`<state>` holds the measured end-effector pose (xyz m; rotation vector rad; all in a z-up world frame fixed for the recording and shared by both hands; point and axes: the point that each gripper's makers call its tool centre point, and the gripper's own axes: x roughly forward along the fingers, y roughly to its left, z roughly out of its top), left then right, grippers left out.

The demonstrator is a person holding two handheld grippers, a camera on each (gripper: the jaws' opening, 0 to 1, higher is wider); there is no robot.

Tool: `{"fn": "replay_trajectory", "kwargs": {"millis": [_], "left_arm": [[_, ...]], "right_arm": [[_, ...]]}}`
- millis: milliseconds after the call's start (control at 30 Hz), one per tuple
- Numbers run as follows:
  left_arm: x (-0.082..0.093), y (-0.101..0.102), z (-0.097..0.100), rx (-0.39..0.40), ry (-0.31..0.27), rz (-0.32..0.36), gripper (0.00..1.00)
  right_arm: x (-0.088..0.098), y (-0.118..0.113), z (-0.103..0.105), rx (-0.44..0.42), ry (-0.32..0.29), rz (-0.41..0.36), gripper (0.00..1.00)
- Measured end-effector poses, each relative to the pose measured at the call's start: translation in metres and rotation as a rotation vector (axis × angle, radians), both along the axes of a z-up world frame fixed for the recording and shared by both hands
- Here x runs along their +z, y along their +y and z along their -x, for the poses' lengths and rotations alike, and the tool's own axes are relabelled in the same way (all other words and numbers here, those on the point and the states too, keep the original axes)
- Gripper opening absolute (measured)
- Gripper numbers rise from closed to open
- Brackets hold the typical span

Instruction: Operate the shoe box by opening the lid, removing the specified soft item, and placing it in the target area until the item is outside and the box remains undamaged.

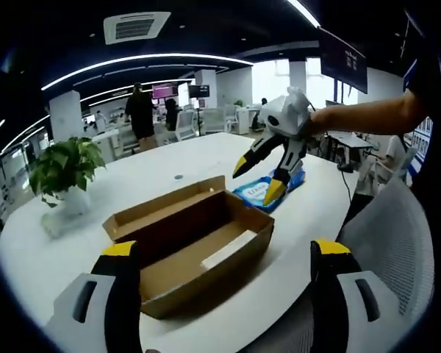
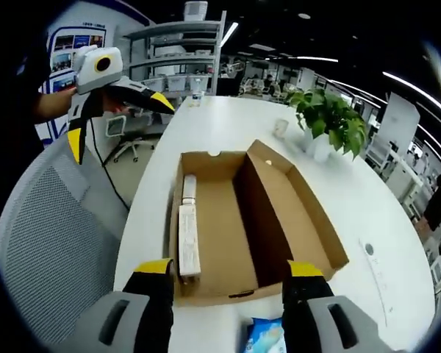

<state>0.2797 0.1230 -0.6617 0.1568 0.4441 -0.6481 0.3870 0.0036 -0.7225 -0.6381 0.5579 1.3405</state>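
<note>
Left gripper view has the box (image 1: 191, 246) sitting open on the white tabletop (image 1: 162, 173), lid flopped back flat so the inside is fully exposed. Looks pretty much emptied, apart from a white strip lying along one inner wall. The soft blue pack (image 1: 268, 190) is already out, lying on the tabletop just past the box, and the right tongs (image 1: 264, 179) hover right over it with the tips spread and nothing between them, so it reads like a drop-off. Left tongs (image 1: 224, 254) are wide too, parked back near the box, holding nothing. Right gripper view shows the pack just under its own tongs. Cardboard looks undamaged, no tears or crushed corners visible.
</note>
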Motion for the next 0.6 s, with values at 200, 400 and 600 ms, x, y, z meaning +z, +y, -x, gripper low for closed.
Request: {"fn": "replay_trajectory", "kwargs": {"millis": [200, 400, 600], "left_arm": [[-0.006, -0.002, 0.006, 0.011, 0.001, 0.023, 1.00], [-0.010, -0.004, 0.010, 0.026, -0.012, 0.041, 1.00], [-0.017, -0.011, 0.014, 0.031, -0.029, 0.043, 1.00]], "right_arm": [[-0.013, 0.007, 0.001, 0.016, 0.023, 0.019, 0.56], [-0.024, 0.013, -0.001, 0.037, 0.031, 0.043, 0.56], [-0.037, 0.019, 0.000, 0.064, 0.035, 0.060, 0.54]]}}
